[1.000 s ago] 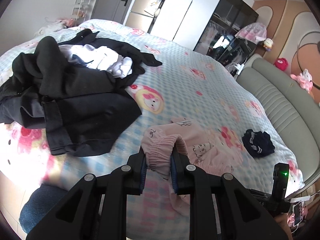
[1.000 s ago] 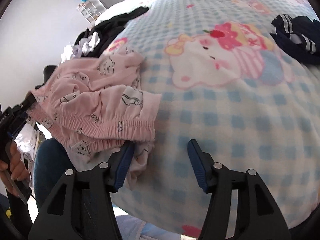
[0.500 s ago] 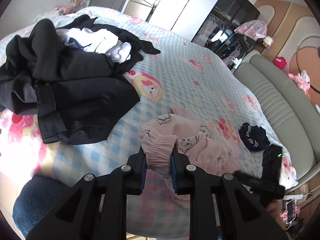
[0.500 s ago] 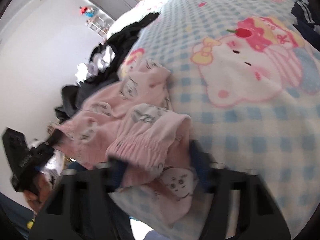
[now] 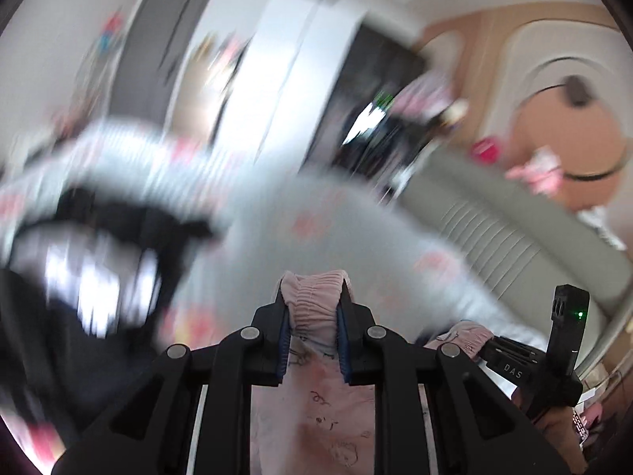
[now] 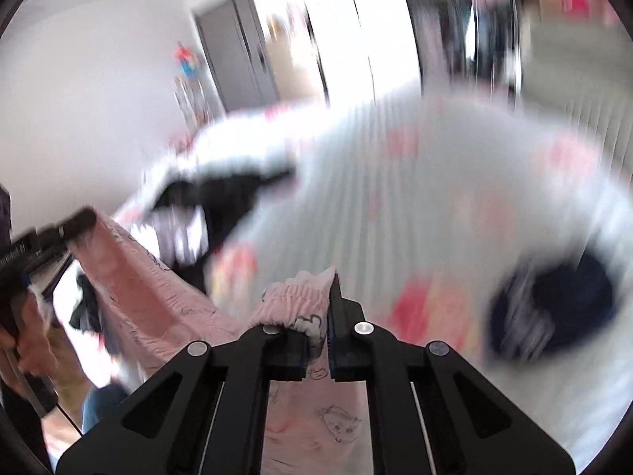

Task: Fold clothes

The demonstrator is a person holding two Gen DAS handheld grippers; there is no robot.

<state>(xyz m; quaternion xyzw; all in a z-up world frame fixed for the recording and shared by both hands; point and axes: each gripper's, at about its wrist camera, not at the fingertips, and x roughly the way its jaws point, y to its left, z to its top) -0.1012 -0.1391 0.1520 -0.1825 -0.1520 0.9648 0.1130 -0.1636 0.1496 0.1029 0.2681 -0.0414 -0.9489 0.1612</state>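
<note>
Bed (image 6: 455, 206) blurred; both jaws clamp pink pants (image 5: 314, 297) waistband.

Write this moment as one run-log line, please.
left tool: shut on pink printed cotton trousers | right tool: shut on trousers | checked bed: below

Bed (image 5: 356, 217): smeared by motion in both views; the cartoon prints on its cover read only as pink and red patches.
Dark clothes pile (image 5: 118, 261): streaked black and white, single garments not separable.
Navy garment (image 6: 554, 308): a blurred dark blot, shape unclear.
Pink pants (image 5: 316, 396): the lower part runs off the bottom edge; the waistband stretch between the jaws is covered by the pads.
Wardrobe (image 5: 277, 79): blurred, contents unreadable.
Person's hand (image 6: 23, 340): cut by the left edge.
</note>
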